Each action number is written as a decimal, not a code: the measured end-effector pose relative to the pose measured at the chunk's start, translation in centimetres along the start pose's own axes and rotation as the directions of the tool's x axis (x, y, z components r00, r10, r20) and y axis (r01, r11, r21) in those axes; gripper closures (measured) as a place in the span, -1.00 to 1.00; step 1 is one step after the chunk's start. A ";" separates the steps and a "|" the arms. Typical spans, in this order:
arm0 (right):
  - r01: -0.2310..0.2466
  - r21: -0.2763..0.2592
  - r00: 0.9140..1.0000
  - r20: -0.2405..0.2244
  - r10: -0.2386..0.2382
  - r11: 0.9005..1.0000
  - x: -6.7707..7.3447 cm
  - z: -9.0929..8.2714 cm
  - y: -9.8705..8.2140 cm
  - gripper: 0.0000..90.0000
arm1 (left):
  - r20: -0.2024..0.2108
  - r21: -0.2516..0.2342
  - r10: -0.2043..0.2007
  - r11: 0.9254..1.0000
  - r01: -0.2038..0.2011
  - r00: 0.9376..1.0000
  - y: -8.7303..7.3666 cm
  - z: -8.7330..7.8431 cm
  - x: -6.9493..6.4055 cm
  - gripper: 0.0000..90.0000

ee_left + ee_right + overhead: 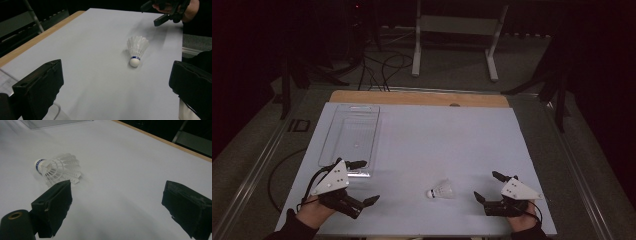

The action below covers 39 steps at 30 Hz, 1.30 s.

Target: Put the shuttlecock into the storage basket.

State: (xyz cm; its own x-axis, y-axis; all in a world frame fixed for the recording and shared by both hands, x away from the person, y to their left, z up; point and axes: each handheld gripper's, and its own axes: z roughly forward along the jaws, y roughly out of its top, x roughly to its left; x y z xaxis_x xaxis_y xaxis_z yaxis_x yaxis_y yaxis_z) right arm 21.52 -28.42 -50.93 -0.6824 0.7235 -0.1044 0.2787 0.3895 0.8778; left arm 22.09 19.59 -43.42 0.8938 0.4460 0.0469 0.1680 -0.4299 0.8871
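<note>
The right tool (487, 186) hovers low over the near right part of the counter (437, 145), its jaws spread wide with nothing between them. Just off its jaw tips, on the side toward the other tool, lies the shuttlecock (441, 190) on its side on the white surface, apart from both tools; in the right gripper view its feathered skirt (63, 170) points toward the right tool and sits just beyond one jaw, while the cork end with its blue band faces away. The left tool (362, 182) is held over the near left part of the counter, its jaws likewise wide apart and holding nothing. In the left gripper view the shuttlecock (136, 50) lies ahead between the two jaws, cork toward that tool, well short of the right tool (160, 15) seen farther off. Just past the left tool, touching or nearly touching one jaw tip, sits a clear plastic tray (332, 145), which runs away toward the counter's far wooden edge.
</note>
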 end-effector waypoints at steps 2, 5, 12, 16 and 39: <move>-0.001 -0.001 1.000 0.001 0.001 1.000 0.0 0.0 0.0 -0.80 | 0.016 -0.003 -0.011 1.000 0.011 1.000 0.1 0.3 -0.1 -0.99; 0.006 -0.005 1.000 0.001 -0.006 1.000 0.0 -0.1 0.1 -0.80 | 0.024 0.014 -0.007 1.000 0.007 1.000 0.2 0.7 -0.3 -0.99; 0.004 -0.001 1.000 0.001 -0.004 1.000 0.0 0.0 0.1 -0.80 | 0.052 0.034 0.023 0.999 -0.025 0.998 1.2 1.8 -0.6 -0.99; 0.004 -0.003 1.000 0.002 -0.004 1.000 0.0 0.0 0.0 -0.80 | 0.069 0.051 0.026 0.998 -0.030 0.997 1.7 2.7 -0.7 -0.99; -0.001 0.002 1.000 -0.001 0.001 1.000 0.0 0.0 0.0 -0.80 | 0.135 0.214 0.056 0.973 -0.085 0.989 2.5 6.8 -1.9 -0.99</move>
State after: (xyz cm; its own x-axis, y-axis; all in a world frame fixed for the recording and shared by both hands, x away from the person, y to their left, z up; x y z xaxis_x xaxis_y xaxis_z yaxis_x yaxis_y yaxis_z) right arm 21.47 -28.42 -50.91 -0.6830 0.7232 -0.1029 0.2805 0.3897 0.8772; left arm 23.60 12.33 -44.46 0.9498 0.3109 0.0342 0.1769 -0.6242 0.7610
